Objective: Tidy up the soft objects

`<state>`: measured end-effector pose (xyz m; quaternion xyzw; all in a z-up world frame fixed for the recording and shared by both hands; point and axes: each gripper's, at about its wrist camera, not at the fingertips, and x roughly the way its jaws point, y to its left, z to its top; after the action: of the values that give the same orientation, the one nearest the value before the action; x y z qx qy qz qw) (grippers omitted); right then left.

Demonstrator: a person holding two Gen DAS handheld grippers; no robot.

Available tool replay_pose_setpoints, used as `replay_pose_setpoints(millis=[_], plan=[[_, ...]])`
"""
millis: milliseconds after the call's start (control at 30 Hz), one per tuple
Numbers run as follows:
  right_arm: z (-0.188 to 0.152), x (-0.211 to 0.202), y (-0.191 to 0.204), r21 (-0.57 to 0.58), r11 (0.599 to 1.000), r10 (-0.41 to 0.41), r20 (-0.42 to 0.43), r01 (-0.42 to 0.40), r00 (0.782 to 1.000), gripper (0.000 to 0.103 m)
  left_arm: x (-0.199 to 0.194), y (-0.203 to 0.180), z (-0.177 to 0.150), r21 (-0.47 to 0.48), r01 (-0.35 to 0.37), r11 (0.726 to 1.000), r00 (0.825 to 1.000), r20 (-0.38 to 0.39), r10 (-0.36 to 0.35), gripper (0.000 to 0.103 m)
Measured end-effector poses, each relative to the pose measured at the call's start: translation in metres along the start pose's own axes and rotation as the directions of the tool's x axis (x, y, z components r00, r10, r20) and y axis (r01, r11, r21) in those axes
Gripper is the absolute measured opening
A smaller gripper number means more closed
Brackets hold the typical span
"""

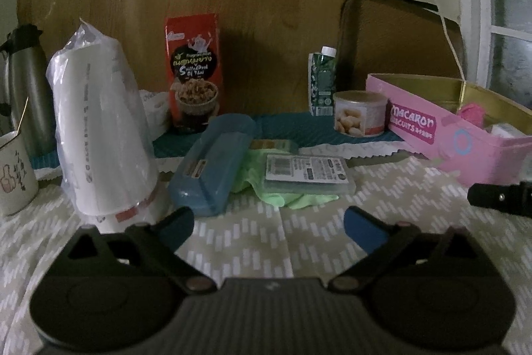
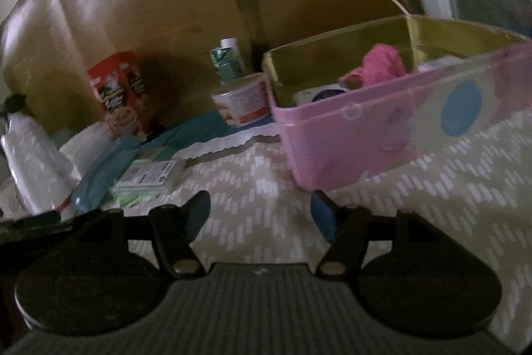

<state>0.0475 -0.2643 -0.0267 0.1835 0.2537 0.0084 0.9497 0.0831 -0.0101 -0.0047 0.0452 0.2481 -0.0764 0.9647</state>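
Observation:
A light green cloth (image 1: 292,197) lies crumpled on the patterned tablecloth, partly under a flat clear packet (image 1: 307,172) and beside a blue plastic case (image 1: 212,165). It also shows in the right wrist view (image 2: 133,197). A pink macaron tin (image 1: 465,138) stands open at the right; a pink soft item (image 2: 379,65) lies inside it. My left gripper (image 1: 269,227) is open and empty, just short of the green cloth. My right gripper (image 2: 261,215) is open and empty, just in front of the pink tin (image 2: 349,135).
A bagged stack of white cups (image 1: 99,135), a mug (image 1: 15,172) and a flask (image 1: 28,88) stand at the left. A red snack box (image 1: 193,72), a green carton (image 1: 322,82) and a nut can (image 1: 359,112) stand along the brown board behind.

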Motion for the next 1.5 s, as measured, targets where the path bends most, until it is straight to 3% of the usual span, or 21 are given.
replay_pose_setpoints(millis=[200, 533, 667, 767, 967, 1100, 1233, 1367, 1433, 1500], plan=[[0.004, 0.004, -0.014, 0.104, 0.994, 0.017, -0.016, -0.015, 1.000, 0.072, -0.004, -0.002, -0.001, 0.016, 0.019, 1.000, 1.000, 0.017, -0.019, 0.102], [-0.001, -0.001, 0.005, -0.044, 0.998, 0.044, 0.007, -0.043, 0.999, 0.072, -0.029, -0.006, -0.006, 0.073, 0.136, 0.988, 0.978, 0.148, -0.145, 0.103], [-0.005, -0.002, 0.019, -0.138, 0.989, 0.043, 0.003, -0.042, 0.999, 0.072, -0.033, 0.004, -0.006, 0.007, 0.147, 0.989, 0.974, 0.175, -0.146, 0.103], [-0.004, 0.003, 0.022, -0.168, 0.984, 0.048, -0.028, -0.052, 0.998, 0.072, -0.041, 0.022, -0.008, -0.099, 0.140, 0.985, 0.967, 0.228, -0.115, 0.103], [0.009, 0.025, 0.044, -0.210, 0.967, 0.130, -0.082, -0.145, 0.988, 0.072, -0.040, 0.058, -0.011, -0.309, 0.138, 0.941, 0.968, 0.245, -0.061, 0.103], [0.021, 0.057, 0.085, -0.327, 0.928, 0.151, -0.109, -0.179, 0.983, 0.073, -0.033, 0.065, -0.010, -0.344, 0.140, 0.928, 0.973, 0.220, -0.065, 0.103], [0.035, 0.099, 0.111, -0.318, 0.922, 0.169, -0.183, -0.221, 0.969, 0.078, -0.034, 0.062, -0.012, -0.337, 0.133, 0.932, 0.973, 0.223, -0.059, 0.103], [0.033, 0.130, 0.131, -0.404, 0.889, 0.133, -0.227, -0.217, 0.965, 0.079, -0.035, 0.062, -0.012, -0.337, 0.135, 0.932, 0.973, 0.222, -0.061, 0.103], [0.035, 0.130, 0.130, -0.407, 0.886, 0.131, -0.239, -0.222, 0.962, 0.073, -0.033, 0.064, -0.011, -0.339, 0.145, 0.930, 0.973, 0.220, -0.071, 0.103], [0.038, 0.125, 0.124, -0.412, 0.887, 0.117, -0.237, -0.208, 0.965, 0.054, -0.032, 0.064, -0.011, -0.340, 0.150, 0.928, 0.973, 0.216, -0.078, 0.103]])
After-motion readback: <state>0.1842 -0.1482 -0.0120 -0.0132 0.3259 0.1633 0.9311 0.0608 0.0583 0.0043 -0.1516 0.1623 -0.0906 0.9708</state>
